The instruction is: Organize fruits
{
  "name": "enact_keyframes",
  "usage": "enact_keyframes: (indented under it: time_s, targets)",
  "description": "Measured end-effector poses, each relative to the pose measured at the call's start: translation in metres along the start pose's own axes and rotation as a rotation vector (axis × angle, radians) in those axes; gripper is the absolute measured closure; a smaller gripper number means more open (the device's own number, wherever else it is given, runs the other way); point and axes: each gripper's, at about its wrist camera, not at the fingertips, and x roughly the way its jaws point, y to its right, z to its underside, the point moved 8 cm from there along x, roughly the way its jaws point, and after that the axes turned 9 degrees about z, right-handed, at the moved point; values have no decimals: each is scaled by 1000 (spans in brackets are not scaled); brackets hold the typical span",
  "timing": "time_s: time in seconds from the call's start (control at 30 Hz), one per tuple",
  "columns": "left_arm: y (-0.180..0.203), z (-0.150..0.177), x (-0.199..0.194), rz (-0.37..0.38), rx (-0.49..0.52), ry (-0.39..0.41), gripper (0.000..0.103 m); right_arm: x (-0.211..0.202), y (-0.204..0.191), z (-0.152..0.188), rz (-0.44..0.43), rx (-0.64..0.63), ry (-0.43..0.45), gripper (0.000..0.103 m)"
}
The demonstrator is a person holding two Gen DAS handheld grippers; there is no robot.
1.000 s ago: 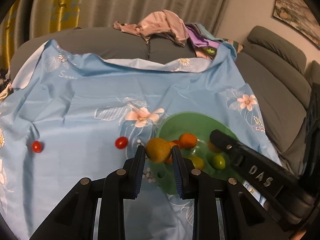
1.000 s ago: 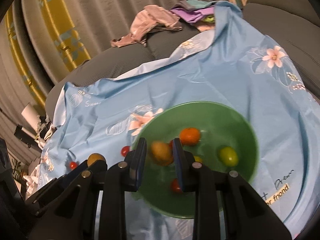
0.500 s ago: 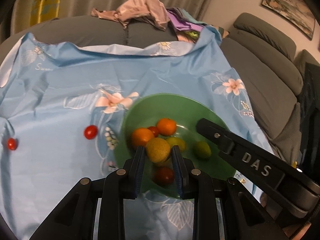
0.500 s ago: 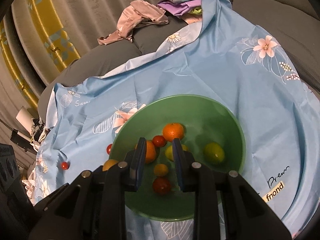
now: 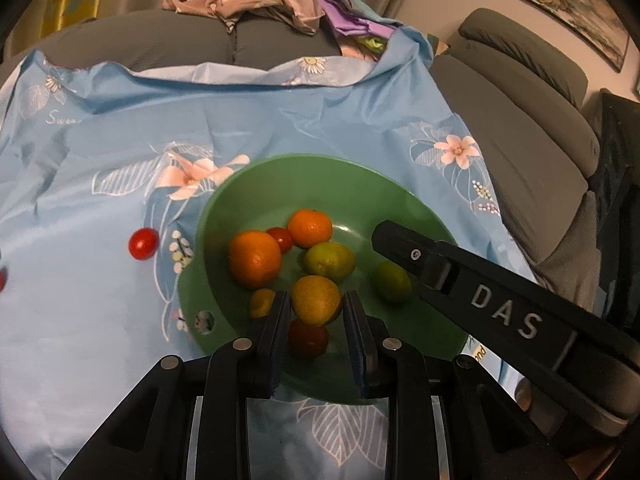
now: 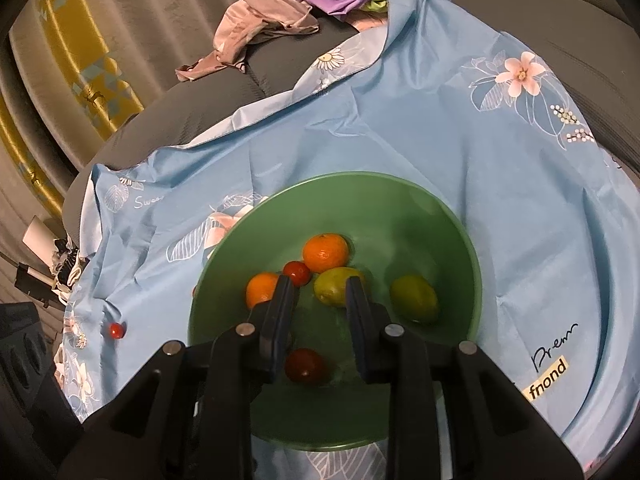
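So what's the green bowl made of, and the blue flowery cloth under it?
The green bowl looks like smooth plastic: one even colour, a soft dull shine, and a small hole punched through its rim. The blue flowery cloth looks like thin, slightly shiny woven fabric, maybe polyester: it creases sharply and drapes over the sofa. Neither is certain from looks alone.

From my left wrist camera, a grey sofa [image 5: 280, 46] fills the frame, draped in a light blue floral sheet [image 5: 100, 152]. A green bowl [image 5: 320, 176] sits on the sheet at centre. A red cherry tomato [image 5: 143, 243] lies on the sheet just left of the bowl, and another [image 6: 116, 330] shows at the lower left of my right wrist view. A heap of pink and purple clothes [image 5: 280, 8] rests on the sofa back, top centre.
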Motion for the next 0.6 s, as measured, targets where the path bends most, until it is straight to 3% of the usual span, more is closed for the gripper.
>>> enact_keyframes:
  time_s: [0.37, 0.5, 0.6]
  targets:
    - [3, -3, -8, 30, 12, 10, 73, -2, 0, -2, -6, -1, 8, 74]
    - [-14, -14, -30, 9, -35, 55, 60, -3, -3, -2, -15, -3, 12, 64]
    - [-35, -21, -53, -45, -61, 90, 59, -7, -11, -2, -34, -19, 24, 59]
